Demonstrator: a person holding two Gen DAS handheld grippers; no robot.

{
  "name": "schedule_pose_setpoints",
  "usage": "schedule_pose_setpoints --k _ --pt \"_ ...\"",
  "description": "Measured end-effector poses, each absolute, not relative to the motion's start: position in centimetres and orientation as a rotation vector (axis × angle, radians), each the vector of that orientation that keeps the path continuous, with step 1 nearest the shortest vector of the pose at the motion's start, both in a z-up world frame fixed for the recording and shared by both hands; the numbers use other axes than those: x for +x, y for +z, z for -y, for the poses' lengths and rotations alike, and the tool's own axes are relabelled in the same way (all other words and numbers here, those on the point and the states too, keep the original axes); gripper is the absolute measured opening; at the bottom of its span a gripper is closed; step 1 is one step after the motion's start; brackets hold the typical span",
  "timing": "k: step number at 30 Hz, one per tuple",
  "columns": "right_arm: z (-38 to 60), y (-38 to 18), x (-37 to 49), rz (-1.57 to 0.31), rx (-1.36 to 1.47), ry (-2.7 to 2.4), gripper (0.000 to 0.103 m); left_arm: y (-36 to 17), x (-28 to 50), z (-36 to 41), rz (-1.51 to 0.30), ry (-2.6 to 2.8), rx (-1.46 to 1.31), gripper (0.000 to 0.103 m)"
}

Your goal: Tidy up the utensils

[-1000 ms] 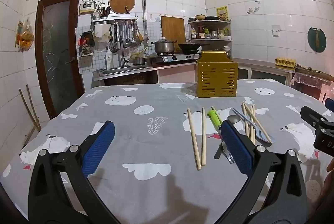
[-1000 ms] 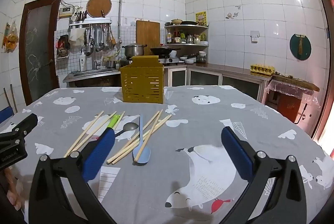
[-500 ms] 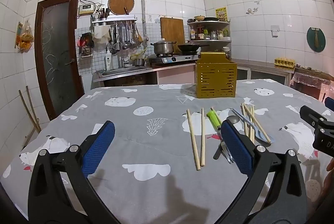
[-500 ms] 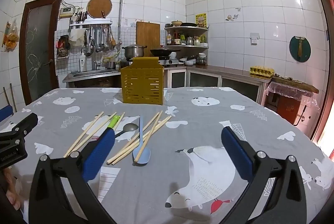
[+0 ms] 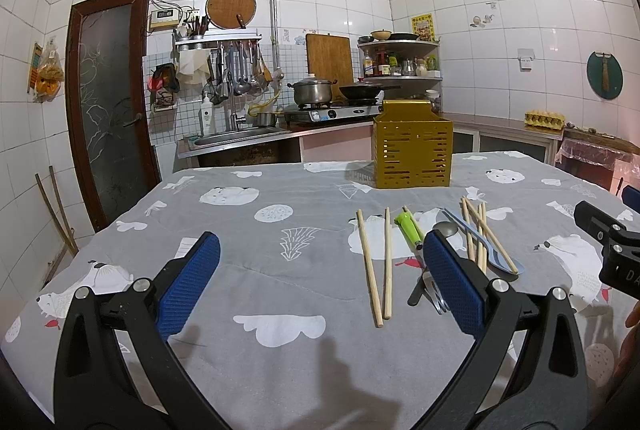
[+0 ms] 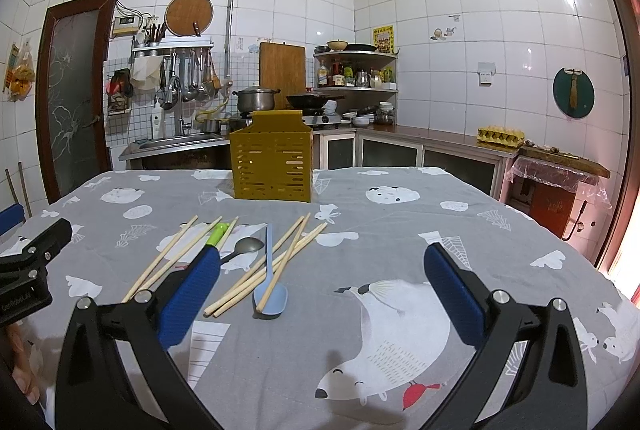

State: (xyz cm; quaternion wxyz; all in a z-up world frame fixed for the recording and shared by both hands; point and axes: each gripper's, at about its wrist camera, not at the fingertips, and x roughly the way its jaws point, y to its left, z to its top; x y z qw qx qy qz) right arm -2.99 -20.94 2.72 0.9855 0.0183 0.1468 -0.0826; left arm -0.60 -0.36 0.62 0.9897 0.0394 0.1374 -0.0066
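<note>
While both grippers, left (image 5: 320,284) & right (image 6: 320,286), hover spread wide w/ nothing held, utensils (image 6: 256,262) lie loose on the desk (image 6: 400,230), near the yellow holder (image 6: 272,165). Step: first pick, prob. Next: lower, close on one piece.

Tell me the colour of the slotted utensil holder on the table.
Mustard yellow utensil holder, clearest in the right wrist view.

Fork (image 5: 434,294) partly hidden behind left tool's pad; holder (image 6: 272,165) contents unseen; shelf jars too small.

bright, sharp views; fisheye bends the edges.
</note>
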Motion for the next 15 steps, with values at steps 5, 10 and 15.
schedule_pose_setpoints --k 5,10,15 --pt "20.95 2.73 -2.96 -0.295 0.038 -0.166 0.099 0.78 -0.65 0.41 -0.276 -0.013 0.08 0.098" --pt "20.96 2.75 -2.97 -0.294 0.037 -0.166 0.099 0.74 -0.67 0.42 -0.274 -0.013 0.08 0.098" --pt "21.05 2.75 -3.0 -0.294 0.038 -0.166 0.099 0.72 -0.68 0.38 -0.273 -0.014 0.08 0.098"
